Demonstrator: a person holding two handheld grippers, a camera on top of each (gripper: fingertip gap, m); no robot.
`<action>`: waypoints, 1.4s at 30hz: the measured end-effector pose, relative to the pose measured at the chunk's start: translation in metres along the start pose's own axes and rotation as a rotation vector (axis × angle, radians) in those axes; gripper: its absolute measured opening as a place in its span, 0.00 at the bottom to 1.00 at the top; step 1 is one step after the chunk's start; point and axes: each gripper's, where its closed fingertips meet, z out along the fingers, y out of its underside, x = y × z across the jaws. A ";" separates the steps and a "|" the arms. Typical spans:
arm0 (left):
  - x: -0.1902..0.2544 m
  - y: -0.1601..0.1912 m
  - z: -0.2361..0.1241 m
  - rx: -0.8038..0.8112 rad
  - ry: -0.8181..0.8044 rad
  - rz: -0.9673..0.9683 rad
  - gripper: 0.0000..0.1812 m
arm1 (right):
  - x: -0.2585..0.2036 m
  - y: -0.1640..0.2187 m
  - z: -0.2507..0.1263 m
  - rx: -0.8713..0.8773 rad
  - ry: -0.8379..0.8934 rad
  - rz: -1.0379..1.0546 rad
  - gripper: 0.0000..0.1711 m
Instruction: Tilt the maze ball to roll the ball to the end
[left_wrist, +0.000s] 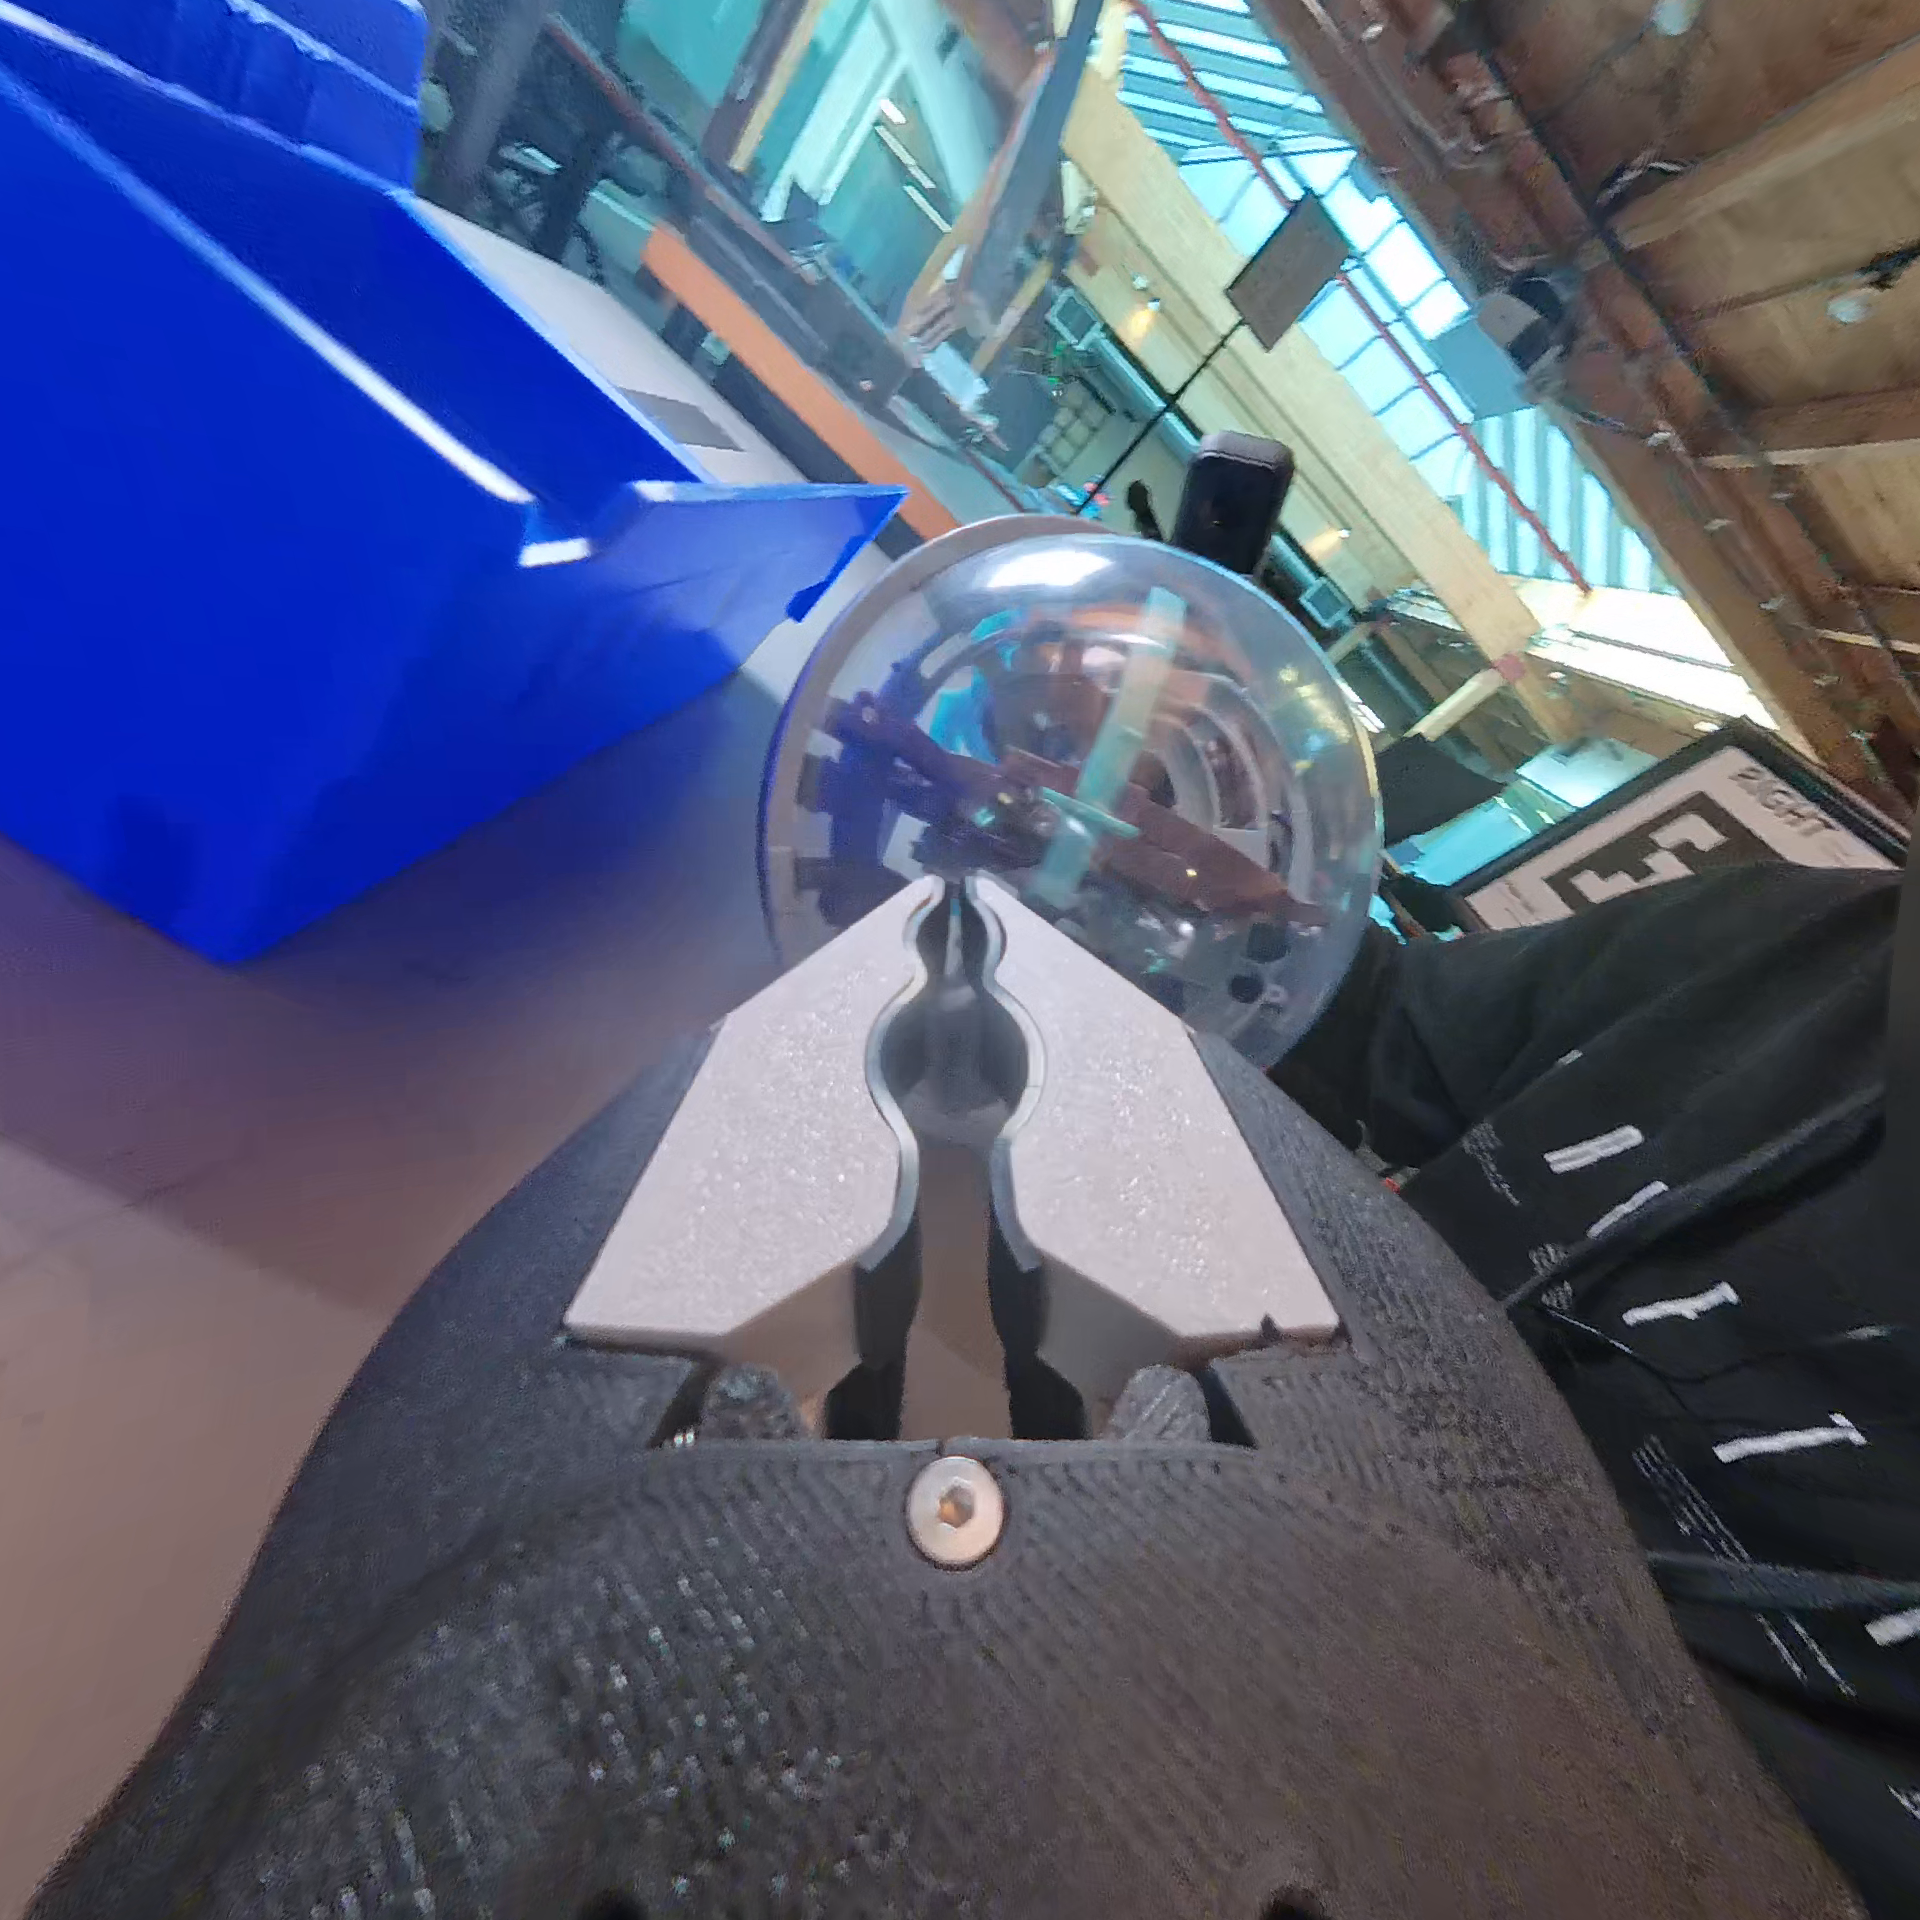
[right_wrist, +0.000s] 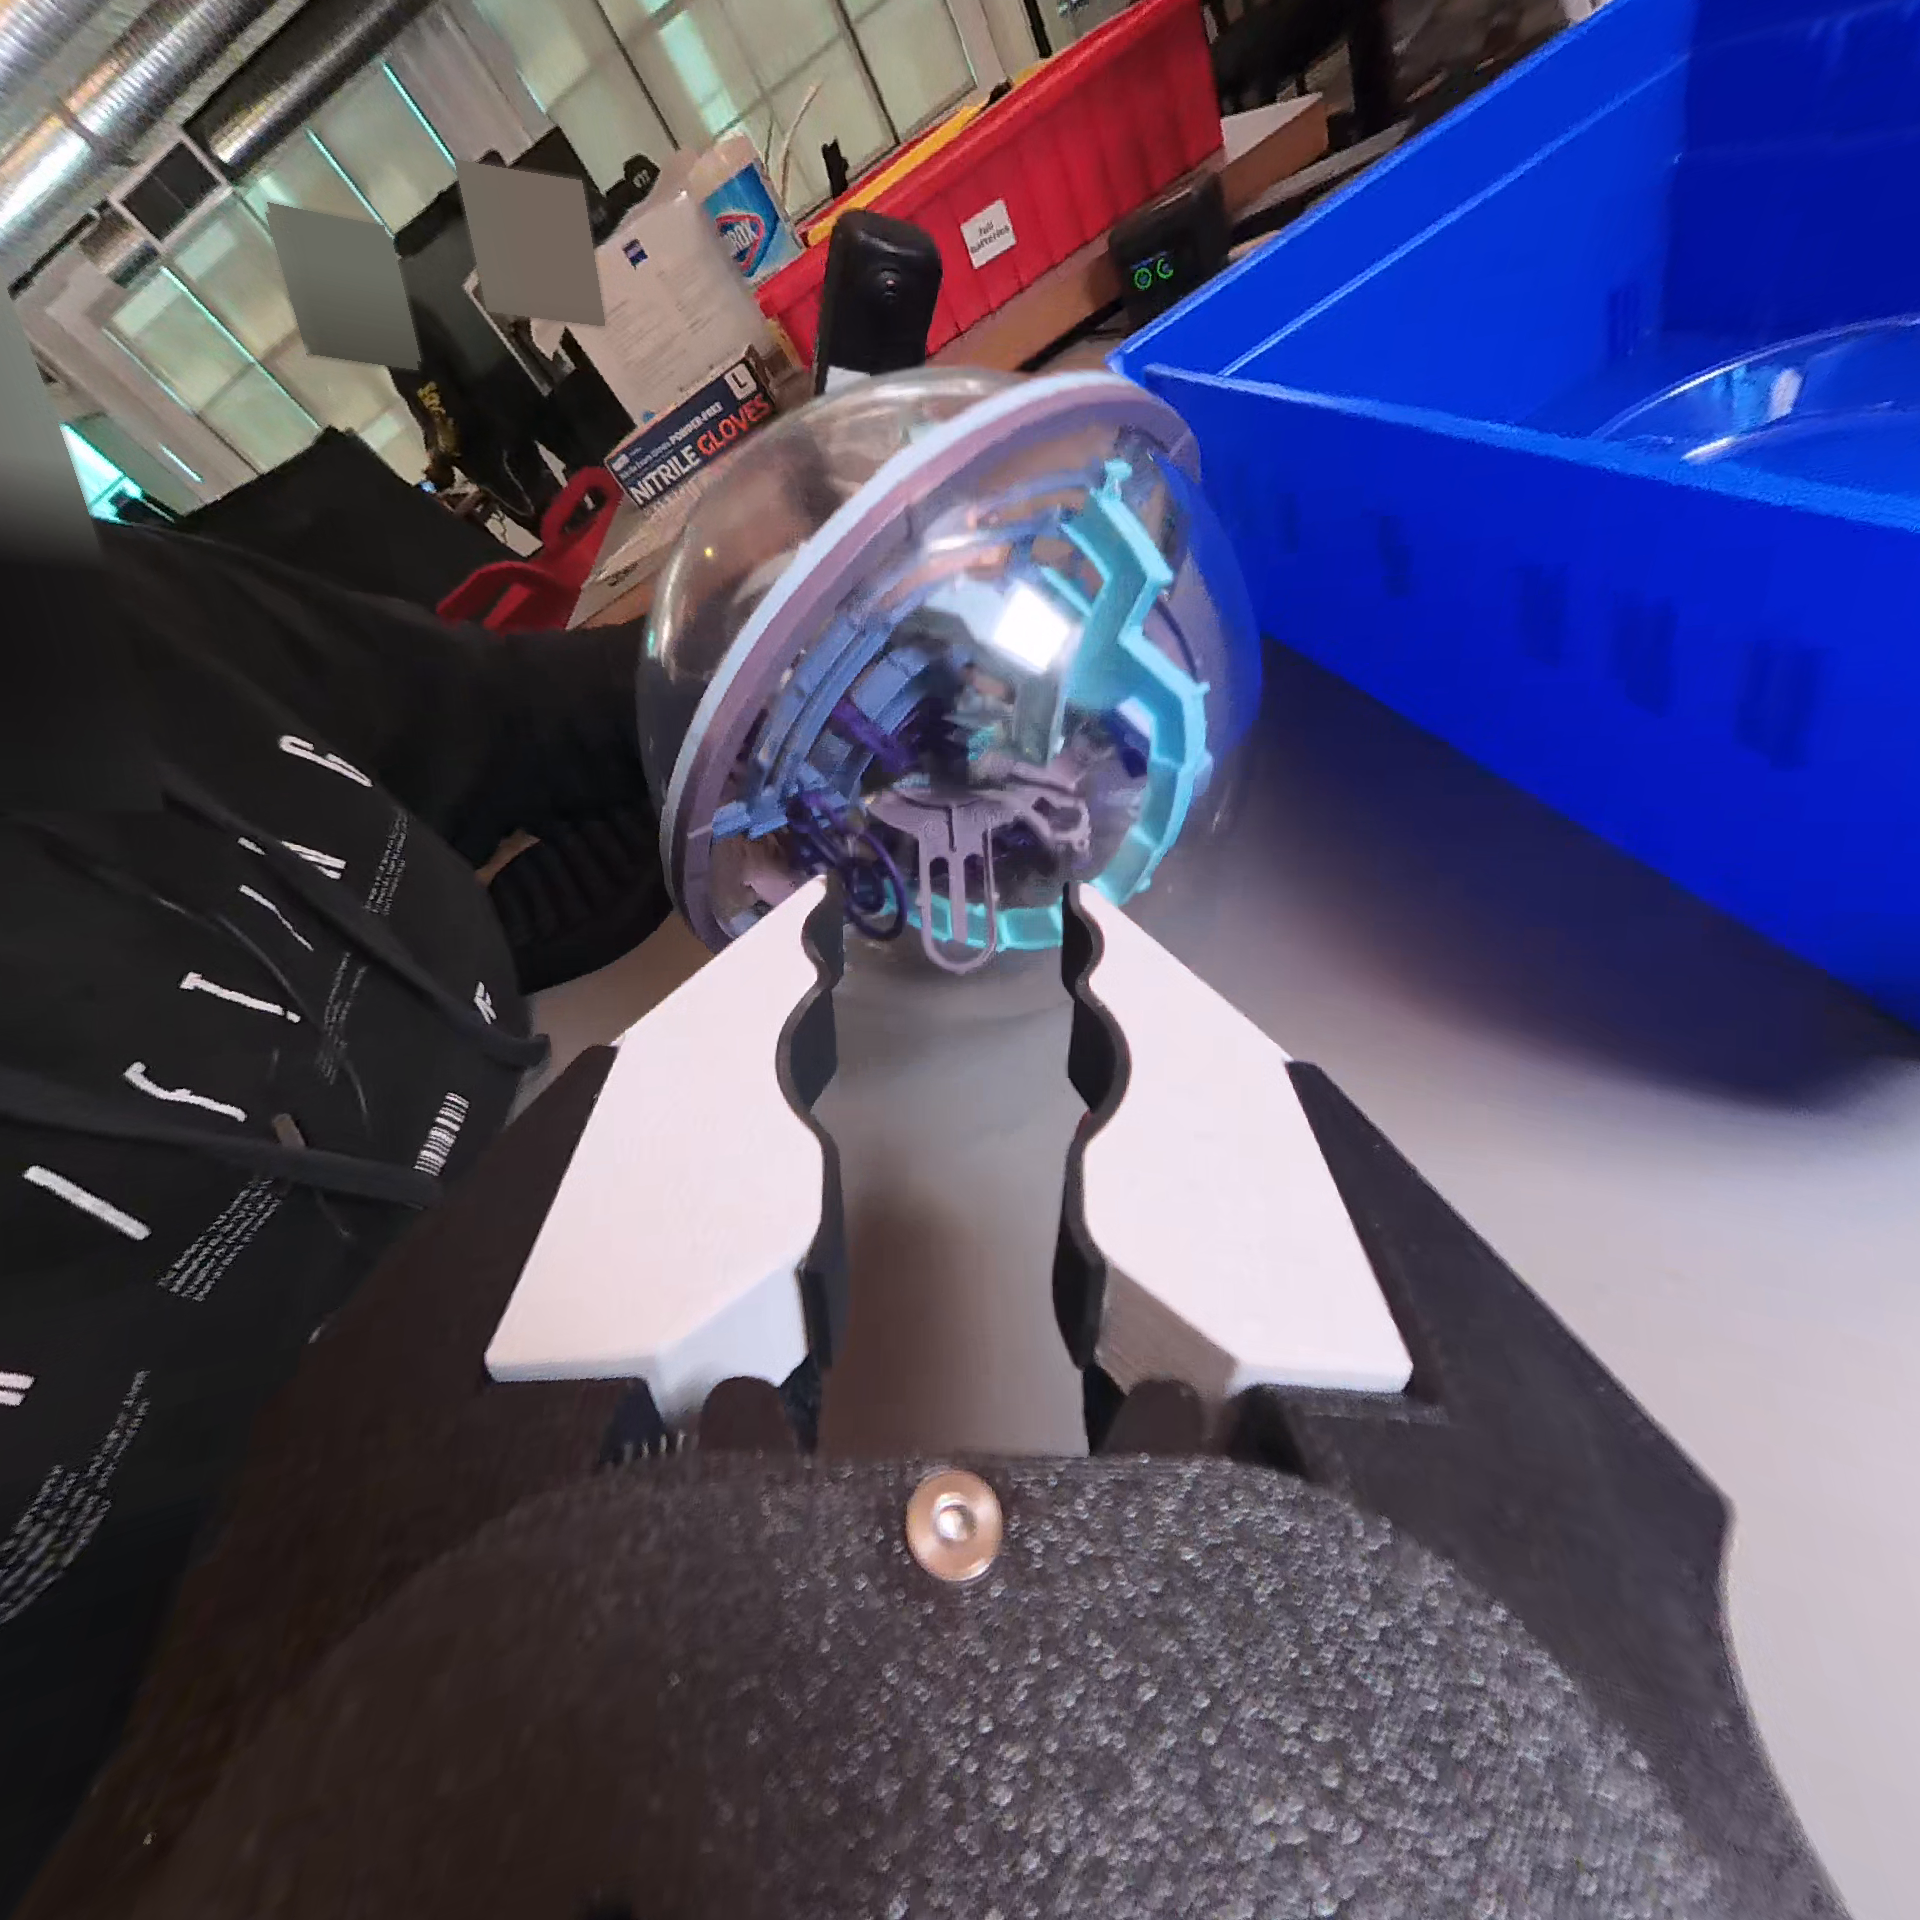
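Note:
The maze ball (left_wrist: 1070, 790) is a clear sphere with blue, teal and brown tracks inside and a grey rim around its middle. It is held tilted above the table, between the two grippers, which face each other. My left gripper (left_wrist: 951, 896) has its jaws almost together, pinched on the ball's lower left edge at the rim. In the right wrist view the ball (right_wrist: 935, 665) sits between my right gripper's (right_wrist: 945, 920) tips, which stand apart and clasp its lower part. I cannot make out the small ball inside.
A large blue bin (left_wrist: 312, 520) stands on the pale table (left_wrist: 208, 1195) close beside the ball; it also shows in the right wrist view (right_wrist: 1507, 623), with a clear dome (right_wrist: 1766, 405) in it. A person's black sleeve (right_wrist: 260, 935) is at the left. Boxes and red bins (right_wrist: 1039, 156) lie far back.

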 end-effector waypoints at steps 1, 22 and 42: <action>0.004 -0.001 0.000 0.005 0.024 0.012 0.03 | -0.002 -0.003 -0.003 0.002 0.009 -0.006 0.25; 0.064 0.028 0.013 -0.165 0.158 0.375 0.36 | -0.016 -0.013 -0.009 0.122 0.040 -0.041 0.45; 0.039 0.014 0.054 -0.176 -0.040 0.675 0.55 | 0.001 -0.011 -0.013 -0.037 0.483 -0.246 0.65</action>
